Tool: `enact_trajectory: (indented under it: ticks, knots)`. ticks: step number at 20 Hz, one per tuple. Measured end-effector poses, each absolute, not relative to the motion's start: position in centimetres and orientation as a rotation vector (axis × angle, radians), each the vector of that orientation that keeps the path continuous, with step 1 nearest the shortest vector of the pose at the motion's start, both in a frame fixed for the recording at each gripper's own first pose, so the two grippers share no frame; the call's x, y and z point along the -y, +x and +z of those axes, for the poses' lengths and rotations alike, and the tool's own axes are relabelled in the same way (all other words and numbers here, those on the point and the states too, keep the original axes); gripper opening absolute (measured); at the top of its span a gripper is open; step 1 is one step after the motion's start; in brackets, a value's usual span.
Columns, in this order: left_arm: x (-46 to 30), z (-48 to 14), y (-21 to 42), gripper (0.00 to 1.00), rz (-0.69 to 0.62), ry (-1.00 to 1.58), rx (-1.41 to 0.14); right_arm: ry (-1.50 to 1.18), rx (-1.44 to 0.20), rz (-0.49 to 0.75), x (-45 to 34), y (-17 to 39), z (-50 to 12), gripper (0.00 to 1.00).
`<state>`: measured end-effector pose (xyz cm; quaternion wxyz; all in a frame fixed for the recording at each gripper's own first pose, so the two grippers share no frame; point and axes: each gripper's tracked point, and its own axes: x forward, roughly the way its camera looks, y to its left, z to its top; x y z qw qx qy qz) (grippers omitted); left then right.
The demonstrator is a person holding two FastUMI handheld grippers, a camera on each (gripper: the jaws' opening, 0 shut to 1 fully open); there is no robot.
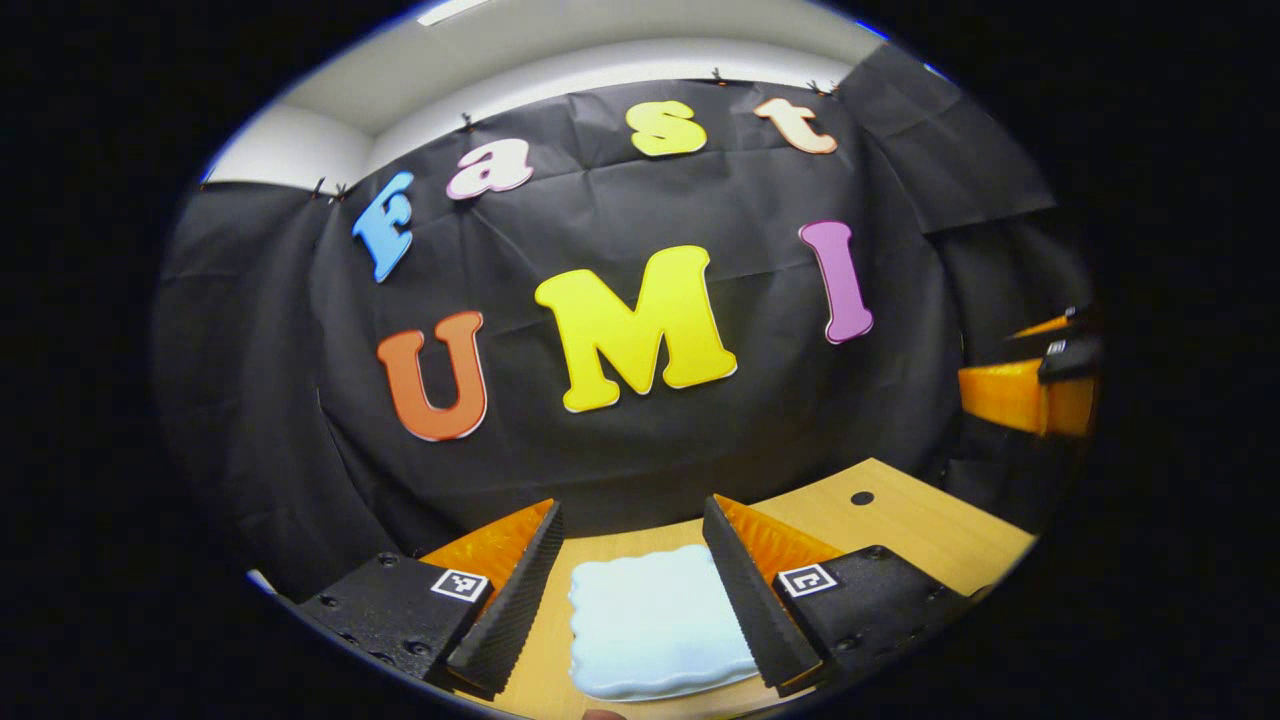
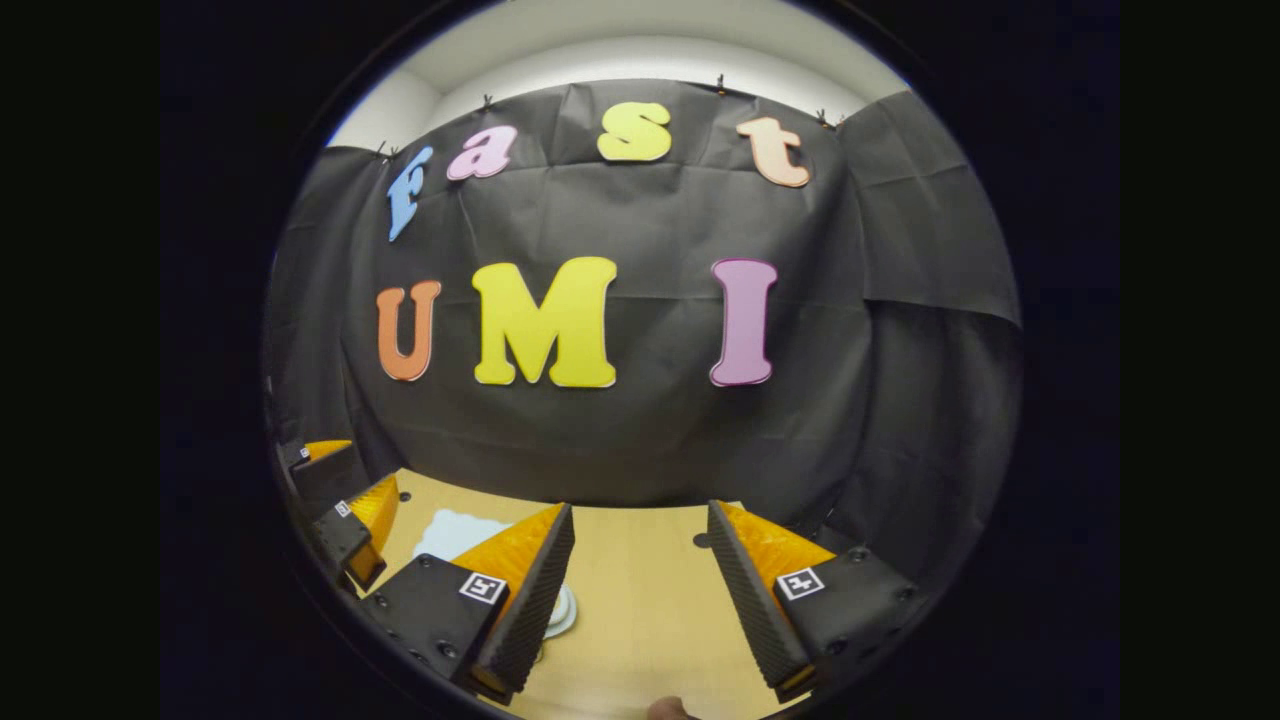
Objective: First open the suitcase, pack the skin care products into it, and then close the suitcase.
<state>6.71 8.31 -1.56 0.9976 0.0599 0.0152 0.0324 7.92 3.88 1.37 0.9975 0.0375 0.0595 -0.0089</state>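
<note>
The pale blue-white thing (image 1: 655,625) sits low in the middle of the left gripper view, lying flat on the wooden worktop (image 1: 900,525). It's squarish with a wavy, scalloped edge all round and a soft, matte surface, kind of like a padded pouch or a little case seen from above. Can't tell which it actually is, and no seam or zipper is readable.

The left gripper (image 1: 632,575) frames it, fingers spread well apart with nothing between them, one on either side of the pale thing and not pressing on it.

In the right gripper view the same pale scalloped shape shows at the lower left, half tucked behind the near finger. The right gripper (image 2: 640,575) is also wide open and holding nothing, with bare worktop between the fingers. The left gripper appears again at the far left edge of that view, and the right one pokes in at the right edge of the left gripper view.

A small dark round hole (image 1: 862,497) sits in the worktop at the lower right of the left gripper view. Behind it all hangs the booth's black cloth wall (image 1: 620,200).
</note>
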Motion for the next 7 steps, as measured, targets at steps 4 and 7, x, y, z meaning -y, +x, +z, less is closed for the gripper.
enact_trajectory:
  ticks: [4,7]
  knots:
    - [-12.8,-1.3,5.6,0.9,0.117,0.074,-0.039,0.034,-0.123,0.013,-8.8,7.4,1.2,0.8]
    - [-15.0,-0.4,4.6,0.9,0.125,0.037,-0.004,0.0,-0.119,0.043,-12.1,7.0,1.7,0.8]
